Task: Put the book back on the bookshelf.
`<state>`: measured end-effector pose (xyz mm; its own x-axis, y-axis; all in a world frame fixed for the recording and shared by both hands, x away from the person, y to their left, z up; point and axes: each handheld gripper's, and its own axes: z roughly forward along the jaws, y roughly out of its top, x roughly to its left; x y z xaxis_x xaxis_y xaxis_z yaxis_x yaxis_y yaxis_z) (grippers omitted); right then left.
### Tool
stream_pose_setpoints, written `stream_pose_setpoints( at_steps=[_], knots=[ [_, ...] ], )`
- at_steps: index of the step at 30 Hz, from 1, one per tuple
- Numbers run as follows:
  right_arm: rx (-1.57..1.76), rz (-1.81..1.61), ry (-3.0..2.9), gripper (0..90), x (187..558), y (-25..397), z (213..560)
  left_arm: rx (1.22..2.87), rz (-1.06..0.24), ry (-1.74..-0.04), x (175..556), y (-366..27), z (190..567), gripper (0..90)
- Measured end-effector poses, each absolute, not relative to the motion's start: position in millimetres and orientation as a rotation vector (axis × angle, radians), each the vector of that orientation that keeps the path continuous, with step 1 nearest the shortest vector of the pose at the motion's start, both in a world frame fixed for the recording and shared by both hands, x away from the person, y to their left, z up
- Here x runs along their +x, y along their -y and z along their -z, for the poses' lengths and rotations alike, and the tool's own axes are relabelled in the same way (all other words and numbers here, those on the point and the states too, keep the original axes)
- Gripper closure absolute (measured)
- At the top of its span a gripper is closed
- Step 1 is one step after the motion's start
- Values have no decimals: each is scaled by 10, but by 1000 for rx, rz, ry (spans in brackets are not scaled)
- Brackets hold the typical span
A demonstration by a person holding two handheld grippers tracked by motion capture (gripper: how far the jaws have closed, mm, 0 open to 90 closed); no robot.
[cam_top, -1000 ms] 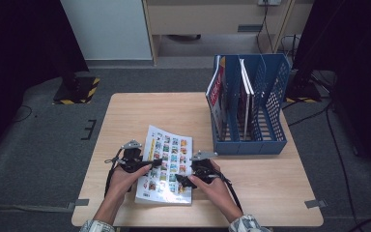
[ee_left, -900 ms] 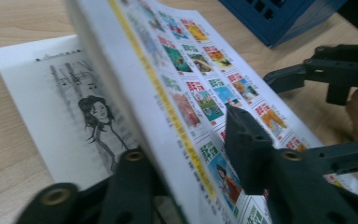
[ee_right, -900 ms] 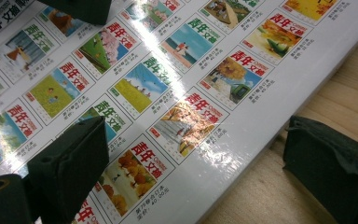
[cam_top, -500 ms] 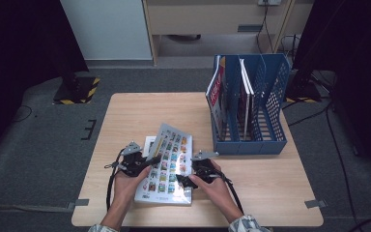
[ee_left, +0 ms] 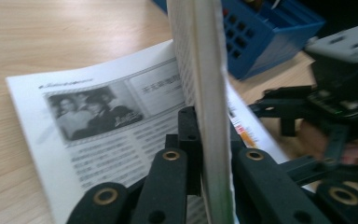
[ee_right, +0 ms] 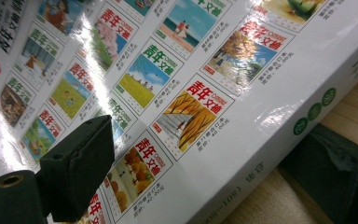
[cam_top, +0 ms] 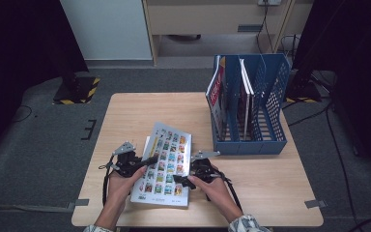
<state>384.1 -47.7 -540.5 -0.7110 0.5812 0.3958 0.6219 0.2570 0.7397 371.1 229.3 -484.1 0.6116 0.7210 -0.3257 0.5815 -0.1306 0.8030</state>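
Note:
A thick magazine (cam_top: 166,162) with a grid of small colour pictures on its cover lies near the front of the wooden table (cam_top: 140,111). My left gripper (cam_top: 147,161) is shut on the cover and front pages (ee_left: 200,70), which stand on edge between its jaws (ee_left: 209,158). Beneath them lies an open inside page (ee_left: 102,121) with a black-and-white photo. At the spine side, my right gripper (cam_top: 181,179) is shut on the magazine: in the right gripper view (ee_right: 205,158) one jaw presses on the glossy cover (ee_right: 168,70) and the other sits below the spine (ee_right: 279,140).
A blue file rack (cam_top: 275,96) stands at the table's right rear with magazines upright in its left slots (cam_top: 216,94). Bare tabletop stretches behind and to the left of the magazine. The table's front edge runs just below both hands.
The left gripper has lifted the cover and front pages up off the pages below, tilting them toward the spine. The right gripper has stayed at the spine.

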Motion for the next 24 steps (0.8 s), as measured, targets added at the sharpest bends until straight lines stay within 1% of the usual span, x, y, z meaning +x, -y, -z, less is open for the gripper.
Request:
stream_pose_setpoints(
  at_steps=[1, 3, 5, 7, 9, 10, 12, 14, 15, 18, 24],
  knots=[
    [-1175, 1477, 2461, 105, 3840, 477, 5405, 1856, -215, -1060, 3717, -2285, 4855, 824],
    [-1173, 1476, 2473, 105, 3836, 471, 5404, 1885, -284, -1097, 3732, -2308, 4877, 757],
    [-1179, 1475, 2476, 105, 3833, 468, 5404, 1895, -343, -1129, 3746, -2368, 4874, 655],
    [-1182, 1477, 2475, 105, 3830, 464, 5403, 1910, -427, -1163, 3750, -2468, 4872, 578],
    [-1188, 1477, 2474, 106, 3829, 462, 5403, 1885, -444, -1194, 3754, -2597, 4869, 499],
    [-1190, 1474, 2475, 106, 3827, 461, 5401, 1874, -444, -1206, 3757, -2626, 4874, 430],
    [-1190, 1470, 2480, 106, 3824, 459, 5400, 1902, -432, -1204, 3762, -2672, 4910, 374],
    [-1188, 1475, 2488, 105, 3822, 451, 5400, 1934, -443, -1199, 3765, -2676, 4947, 337],
    [-1191, 1474, 2490, 105, 3821, 450, 5400, 1962, -436, -1195, 3778, -2672, 4995, 330],
    [-1192, 1474, 2484, 106, 3822, 452, 5400, 1967, -408, -1210, 3808, -2661, 5059, 313],
    [-1192, 1474, 2489, 105, 3821, 449, 5400, 2015, -395, -1217, 3832, -2638, 5136, 315]
  ],
)
